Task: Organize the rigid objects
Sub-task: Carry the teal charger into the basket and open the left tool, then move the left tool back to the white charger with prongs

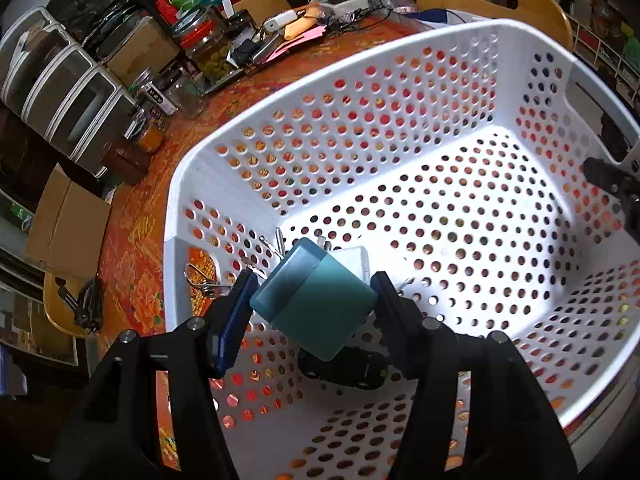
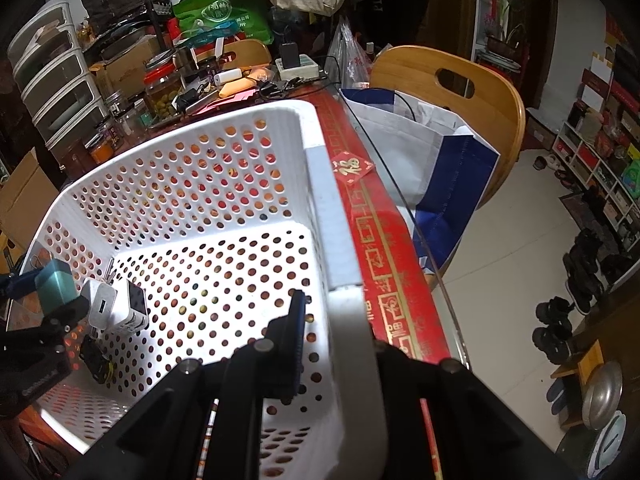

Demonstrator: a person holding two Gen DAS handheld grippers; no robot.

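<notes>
My left gripper (image 1: 314,294) is shut on a teal box (image 1: 316,300) and holds it just above the near-left corner of the white perforated basket (image 1: 400,92). Under it lie a white charger (image 1: 356,258) and a small black object (image 1: 344,366). In the right wrist view the teal box (image 2: 54,286), white chargers (image 2: 116,306) and black object (image 2: 96,356) sit at the basket's left end. My right gripper (image 2: 340,344) straddles the basket rim (image 2: 344,260), one finger inside, one outside, closed on the wall.
The basket stands on a red patterned table (image 2: 384,240). Jars (image 1: 208,52), cables and clutter fill the table's far side. Plastic drawers (image 1: 60,84) stand at left. A wooden chair (image 2: 460,96) with a blue-white bag (image 2: 436,160) is on the right.
</notes>
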